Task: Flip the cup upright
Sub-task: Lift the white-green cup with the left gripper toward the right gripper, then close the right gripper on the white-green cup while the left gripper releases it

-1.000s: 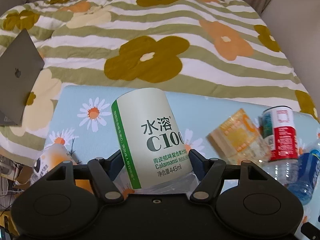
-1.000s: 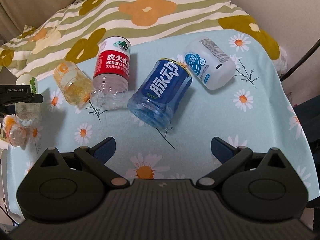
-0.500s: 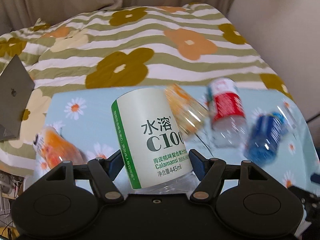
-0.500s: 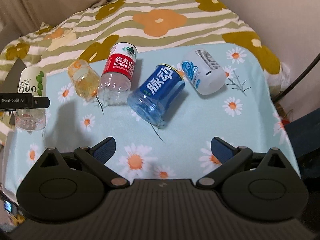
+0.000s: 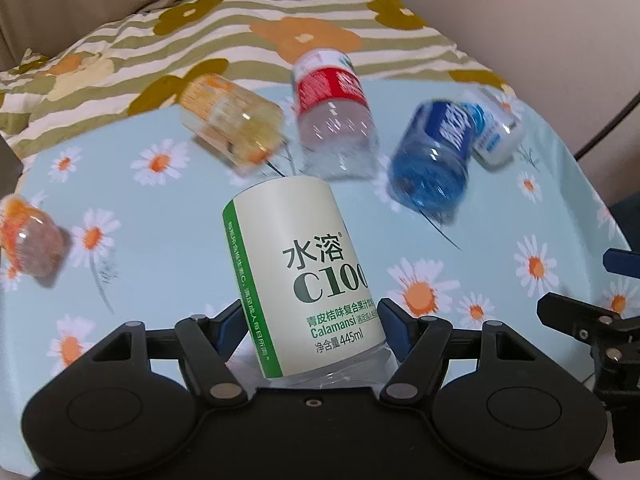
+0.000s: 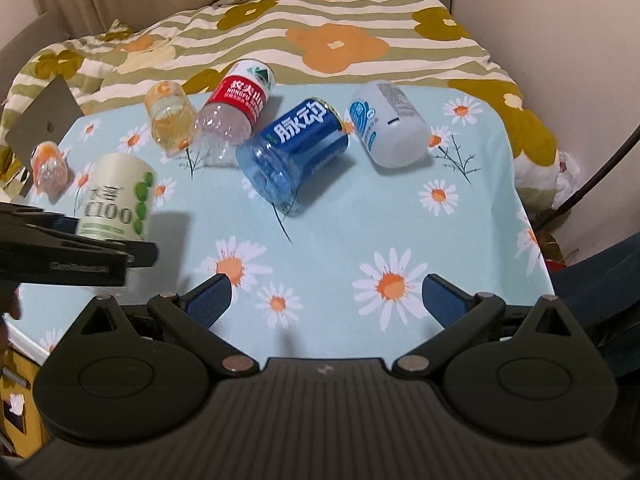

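Note:
My left gripper (image 5: 312,320) is shut on a cream and green "C100" cup (image 5: 304,272) cut from a bottle, held upright above the daisy cloth. It also shows in the right wrist view (image 6: 116,200), with the left gripper (image 6: 100,248) at the left edge. My right gripper (image 6: 326,300) is open and empty above the near part of the cloth. Lying on their sides are a blue cup (image 6: 292,152), a red-labelled clear cup (image 6: 232,112), a yellow cup (image 6: 168,114), a white cup (image 6: 388,124) and an orange cup (image 6: 48,164).
The light blue daisy cloth (image 6: 460,240) covers a table in front of a bed with a striped flower blanket (image 6: 332,36). A grey laptop (image 6: 44,120) lies at the far left. A wall (image 6: 560,40) and a dark cable (image 6: 592,176) are on the right.
My left gripper has carried the C100 cup rightward and swung to face the table's middle. The right gripper has pulled back and up, so more of the table shows.

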`<state>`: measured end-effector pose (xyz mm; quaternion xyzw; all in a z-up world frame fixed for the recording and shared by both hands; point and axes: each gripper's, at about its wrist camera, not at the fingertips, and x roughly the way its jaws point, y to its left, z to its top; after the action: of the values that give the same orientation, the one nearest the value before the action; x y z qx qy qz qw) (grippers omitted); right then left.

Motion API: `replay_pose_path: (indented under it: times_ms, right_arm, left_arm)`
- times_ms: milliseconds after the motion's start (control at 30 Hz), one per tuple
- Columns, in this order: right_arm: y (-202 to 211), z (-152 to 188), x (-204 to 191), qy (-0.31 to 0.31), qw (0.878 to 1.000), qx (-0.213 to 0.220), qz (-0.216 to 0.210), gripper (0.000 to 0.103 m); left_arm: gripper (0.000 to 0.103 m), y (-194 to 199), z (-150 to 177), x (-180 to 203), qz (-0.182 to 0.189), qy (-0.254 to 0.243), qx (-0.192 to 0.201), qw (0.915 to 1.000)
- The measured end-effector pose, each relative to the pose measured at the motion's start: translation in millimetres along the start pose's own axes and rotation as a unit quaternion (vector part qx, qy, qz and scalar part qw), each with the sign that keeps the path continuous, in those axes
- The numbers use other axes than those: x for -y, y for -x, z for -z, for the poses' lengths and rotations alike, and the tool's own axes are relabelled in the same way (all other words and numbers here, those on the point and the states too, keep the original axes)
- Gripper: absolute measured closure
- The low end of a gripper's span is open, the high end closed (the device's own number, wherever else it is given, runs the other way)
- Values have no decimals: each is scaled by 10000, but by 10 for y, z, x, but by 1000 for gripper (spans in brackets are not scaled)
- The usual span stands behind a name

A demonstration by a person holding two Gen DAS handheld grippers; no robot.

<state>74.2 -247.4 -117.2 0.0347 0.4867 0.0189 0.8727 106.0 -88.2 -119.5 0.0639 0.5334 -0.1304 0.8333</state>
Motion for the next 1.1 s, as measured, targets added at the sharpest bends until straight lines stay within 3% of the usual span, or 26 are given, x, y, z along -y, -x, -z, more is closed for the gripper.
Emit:
replay_pose_path:
  times_ms: [400,533,667,1000,1100]
  right_arm:
    - [34,190,207,-21,9999,-77,-62,0]
    - [46,214,244,-41,9999,-87,-92,0]
    - [73,209,249,-30,9999,-56,-127,0]
    - [209,48,172,221,9989,-63,-406,0]
    - [245,-74,59,389,9981,-78,-464,0]
  left_arm:
    - [28,-226,103,175,-71,45,-167,9998]
    - [13,-210,112,187,-131,78,-131,9998]
    - [12,-154,113,222,-269,-8,-52,9996]
    - [9,322,143,144,-509,212,308,9980]
    - [1,508,164,43,-564,395,433,9967]
